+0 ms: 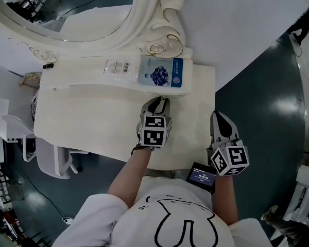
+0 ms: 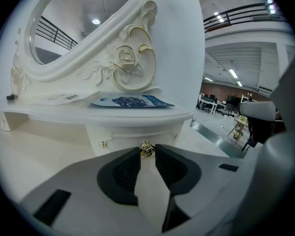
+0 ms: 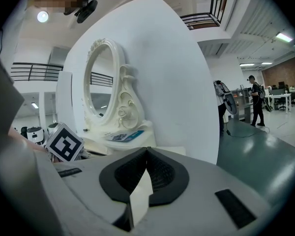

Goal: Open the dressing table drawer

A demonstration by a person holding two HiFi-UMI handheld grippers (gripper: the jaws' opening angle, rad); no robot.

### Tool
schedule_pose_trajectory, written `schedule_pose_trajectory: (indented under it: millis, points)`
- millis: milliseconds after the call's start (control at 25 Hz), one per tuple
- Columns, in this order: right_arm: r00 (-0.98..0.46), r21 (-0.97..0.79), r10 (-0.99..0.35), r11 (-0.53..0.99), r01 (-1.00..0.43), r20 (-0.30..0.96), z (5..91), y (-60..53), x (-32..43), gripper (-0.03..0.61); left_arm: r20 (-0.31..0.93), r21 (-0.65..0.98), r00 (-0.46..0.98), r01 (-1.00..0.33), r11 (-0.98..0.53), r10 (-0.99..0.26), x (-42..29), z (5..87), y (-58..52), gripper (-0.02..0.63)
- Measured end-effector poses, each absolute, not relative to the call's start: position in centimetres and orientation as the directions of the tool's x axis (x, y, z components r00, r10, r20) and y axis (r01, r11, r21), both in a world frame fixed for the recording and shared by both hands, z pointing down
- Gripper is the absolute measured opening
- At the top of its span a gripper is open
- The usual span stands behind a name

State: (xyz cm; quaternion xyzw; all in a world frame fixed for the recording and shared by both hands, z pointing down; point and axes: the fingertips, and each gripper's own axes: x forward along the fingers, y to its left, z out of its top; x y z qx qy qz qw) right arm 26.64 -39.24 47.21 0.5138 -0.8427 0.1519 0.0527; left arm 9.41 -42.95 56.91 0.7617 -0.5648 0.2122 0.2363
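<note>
- The left gripper (image 1: 158, 105) reaches in under the dressing table's raised shelf (image 1: 87, 68), because the drawer (image 2: 137, 134) sits just below that shelf, at the back of the table top (image 1: 92, 133).
- Its jaws are half closed and pinch the drawer's small gold knob (image 2: 147, 149) at their tips. This looks like a grip taken ready to pull.
- The drawer front looks flush with its surround, so I judge the pull is not yet begun.
- The right gripper (image 3: 147, 150) has its jaws pressed together on nothing. It hangs just off the table's right edge, out of the way.
- The head view hides the knob and drawer front beneath the shelf and gripper; only the left gripper view shows them.
- The head view alone shows the blue packet (image 1: 162, 72) lying flat on the shelf.
</note>
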Motion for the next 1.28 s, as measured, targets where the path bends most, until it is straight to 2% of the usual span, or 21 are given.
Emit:
schedule_pose_trajectory:
  millis: [1280]
  points:
    - [-0.472,-0.185,-0.855,0.439,-0.879,0.216,45.9,-37.1,26.3,0.018,0.609,0.146,0.301,-0.952,-0.270,-0.734,9.5,56.9,-40.1,0.118]
